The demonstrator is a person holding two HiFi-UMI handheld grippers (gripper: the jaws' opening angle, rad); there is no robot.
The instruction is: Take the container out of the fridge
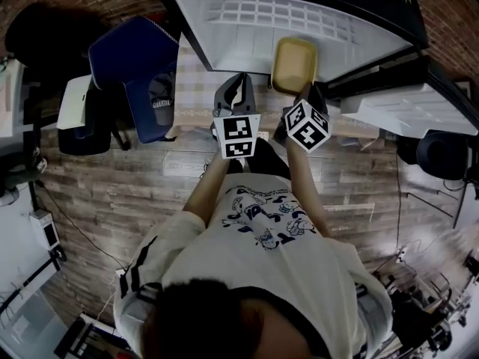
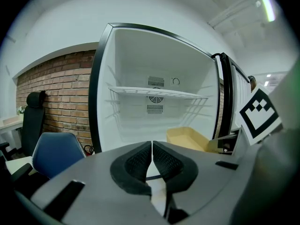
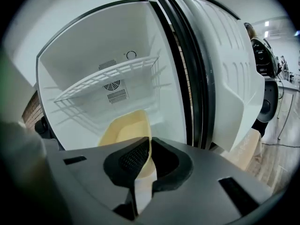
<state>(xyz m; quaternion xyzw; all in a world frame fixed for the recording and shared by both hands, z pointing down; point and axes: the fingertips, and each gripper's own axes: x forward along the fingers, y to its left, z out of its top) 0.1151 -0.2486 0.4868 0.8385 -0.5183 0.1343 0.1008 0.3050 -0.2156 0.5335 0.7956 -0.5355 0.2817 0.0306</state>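
A shallow yellow container [image 1: 294, 66] sits at the open fridge's [image 1: 224, 51] mouth, below the wire shelf [image 1: 284, 17]. My right gripper [image 1: 310, 96] is shut on its near rim; in the right gripper view the thin yellow wall [image 3: 125, 130] runs between the pads [image 3: 133, 159]. My left gripper [image 1: 238, 88] hangs beside it on the left, shut with nothing in it, pads [image 2: 140, 159] meeting. The left gripper view shows the container [image 2: 190, 138] low at the right of the fridge interior [image 2: 140, 69].
The fridge door [image 3: 225, 74] stands swung open on the right. A blue chair [image 1: 138, 73] is at the left of the fridge, with a black chair [image 2: 33, 121] by the brick wall [image 2: 56, 93]. Wood floor [image 1: 135, 193] lies underfoot.
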